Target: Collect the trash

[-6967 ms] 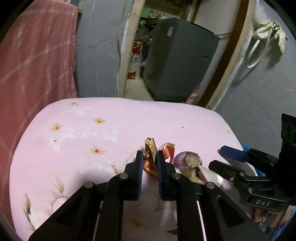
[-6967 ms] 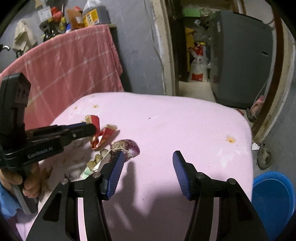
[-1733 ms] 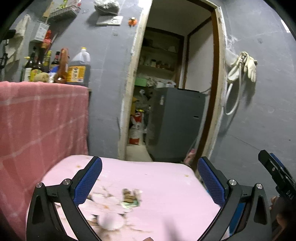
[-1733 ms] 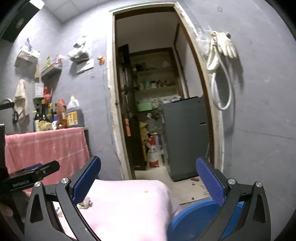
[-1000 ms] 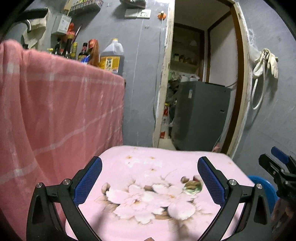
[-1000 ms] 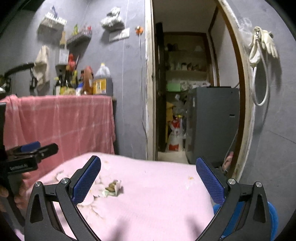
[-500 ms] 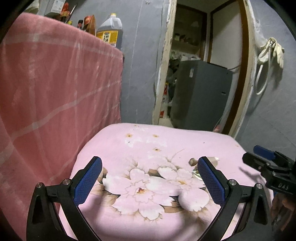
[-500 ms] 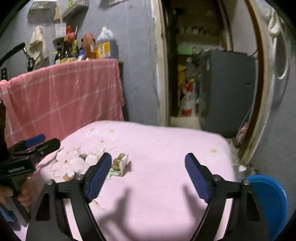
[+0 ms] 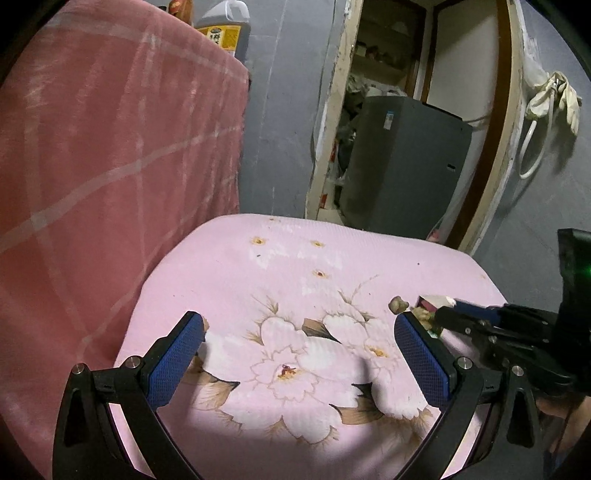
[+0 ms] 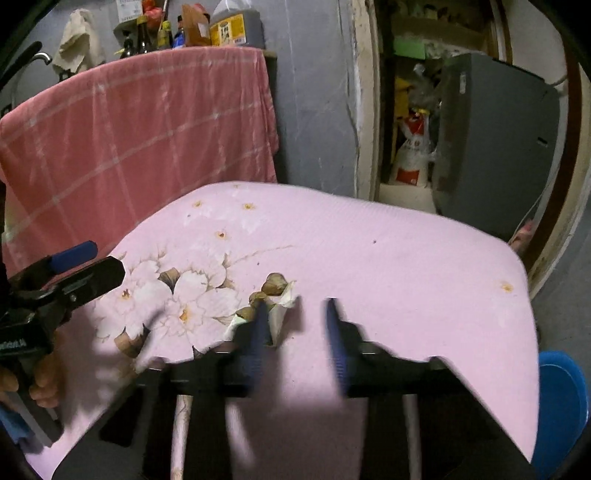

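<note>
Right gripper (image 10: 295,325), wide half a second ago, now narrowed and blurred, left finger touching trash pile (image 10: 271,295) on pink floral table (image 10: 406,258); nothing pinched yet; left gripper (image 9: 299,347) wide, empty; blue bin (image 10: 561,402) awaits at table's right; pickup judged imminent.

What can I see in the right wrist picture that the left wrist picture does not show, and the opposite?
Only the right wrist view shows the blue bin beside the table, the row of bottles above the pink towel, and the left gripper from outside.

Only the left wrist view shows the gloves hanging on the wall and the right gripper from outside.

Both show the pink flowered table, the trash pile and the grey appliance in the doorway.
</note>
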Motion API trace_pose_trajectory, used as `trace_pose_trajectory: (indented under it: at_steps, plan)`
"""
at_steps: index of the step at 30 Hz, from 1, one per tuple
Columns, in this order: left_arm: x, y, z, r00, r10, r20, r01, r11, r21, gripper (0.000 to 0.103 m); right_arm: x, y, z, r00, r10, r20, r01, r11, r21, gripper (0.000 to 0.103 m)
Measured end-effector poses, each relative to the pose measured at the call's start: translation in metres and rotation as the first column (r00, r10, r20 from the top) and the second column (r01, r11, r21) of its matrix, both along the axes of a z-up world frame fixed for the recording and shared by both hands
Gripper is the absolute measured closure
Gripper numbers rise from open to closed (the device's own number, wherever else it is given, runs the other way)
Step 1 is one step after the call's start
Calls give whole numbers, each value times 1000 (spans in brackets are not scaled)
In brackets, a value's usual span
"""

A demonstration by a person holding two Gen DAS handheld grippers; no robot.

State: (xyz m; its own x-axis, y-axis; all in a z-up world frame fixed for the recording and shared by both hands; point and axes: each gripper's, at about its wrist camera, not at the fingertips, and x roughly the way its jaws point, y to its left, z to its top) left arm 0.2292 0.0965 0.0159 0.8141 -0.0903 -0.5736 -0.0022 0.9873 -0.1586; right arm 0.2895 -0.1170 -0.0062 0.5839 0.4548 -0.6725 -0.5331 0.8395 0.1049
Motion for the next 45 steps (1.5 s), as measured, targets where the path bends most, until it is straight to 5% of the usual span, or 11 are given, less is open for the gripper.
trace_pose_trajectory:
  at_steps: [26, 36, 40, 45]
  plan:
    - [16, -54, -5, 988, -144, -57, 147, 988, 52, 2, -41, -79, 25, 988, -95, 118, 97, 995, -13, 100]
    - [46, -66, -8, 978, -176, -110, 181, 983, 35, 3, -33, -98, 11, 986, -143, 82, 144, 990, -6, 100]
    - [66, -70, -10, 971, -197, -137, 201, 979, 18, 15, -30, -111, 4, 985, -162, 64, 161, 987, 21, 99]
    - [87, -79, -16, 956, -222, -192, 229, 973, 17, 43, -26, -124, -2, 985, -169, 31, 165, 982, 87, 97]
